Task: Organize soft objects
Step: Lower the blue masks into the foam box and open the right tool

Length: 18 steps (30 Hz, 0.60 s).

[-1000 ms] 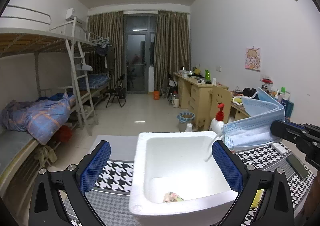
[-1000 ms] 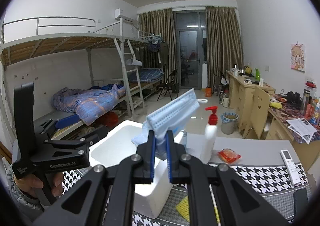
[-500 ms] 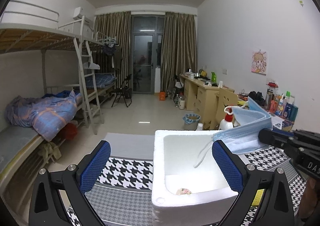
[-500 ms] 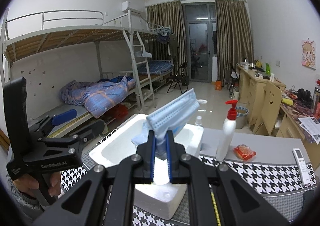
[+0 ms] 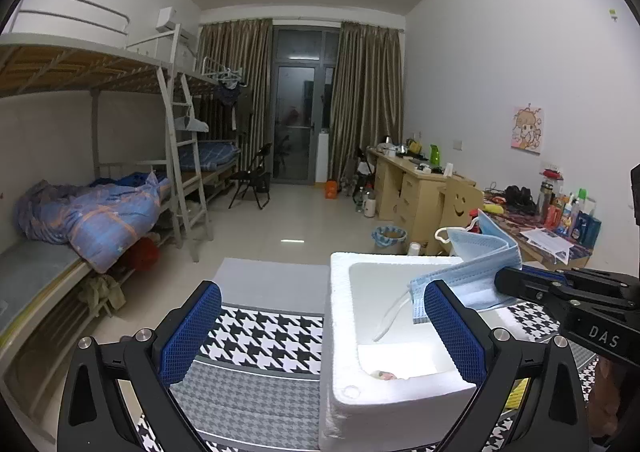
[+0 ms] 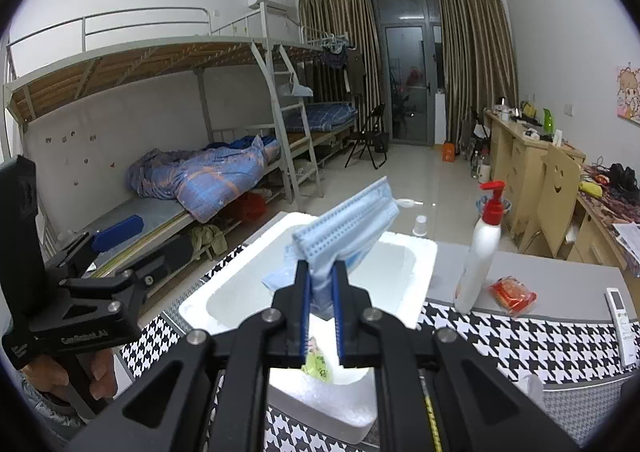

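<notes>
Your right gripper (image 6: 320, 316) pinches the blue face mask (image 6: 344, 228) above the white foam box (image 6: 416, 252); the left gripper (image 5: 322, 332) is spread, empty. Lower the mask toward 12 o'clock, loops inside the rim, before you release it.

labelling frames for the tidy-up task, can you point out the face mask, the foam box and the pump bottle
face mask (image 6: 344, 223), right wrist view, on the pleated blue middle
foam box (image 5: 340, 332), left wrist view, on its near left wall
pump bottle (image 6: 478, 264), right wrist view, on the white body below the red pump
</notes>
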{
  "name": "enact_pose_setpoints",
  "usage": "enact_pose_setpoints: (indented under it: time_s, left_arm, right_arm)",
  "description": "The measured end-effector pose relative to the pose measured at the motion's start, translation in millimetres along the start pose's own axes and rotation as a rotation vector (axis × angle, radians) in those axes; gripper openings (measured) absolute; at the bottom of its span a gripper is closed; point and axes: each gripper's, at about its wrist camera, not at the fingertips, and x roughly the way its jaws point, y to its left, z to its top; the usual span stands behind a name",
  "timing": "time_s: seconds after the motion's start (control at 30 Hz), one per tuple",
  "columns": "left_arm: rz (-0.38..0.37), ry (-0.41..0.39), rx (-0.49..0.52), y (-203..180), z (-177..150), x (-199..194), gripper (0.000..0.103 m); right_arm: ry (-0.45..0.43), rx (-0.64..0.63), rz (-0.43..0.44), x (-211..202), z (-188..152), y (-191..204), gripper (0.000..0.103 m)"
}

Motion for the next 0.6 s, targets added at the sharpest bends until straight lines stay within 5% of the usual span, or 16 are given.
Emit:
enact_pose_setpoints:
  time_s: [0.17,0.6]
  left_arm:
    - [-0.005,0.004,0.002,1.2,-0.9,0.5,0.102]
    - [-0.012,0.002,0.009,-4.3,-1.7,-0.2,0.102]
  right_arm:
    - [0.03,-0.024,-0.011,7.6,-1.5,5.8,0.055]
    - [0.018,-0.013,-0.017,-1.2,-3.2,0.7,0.055]
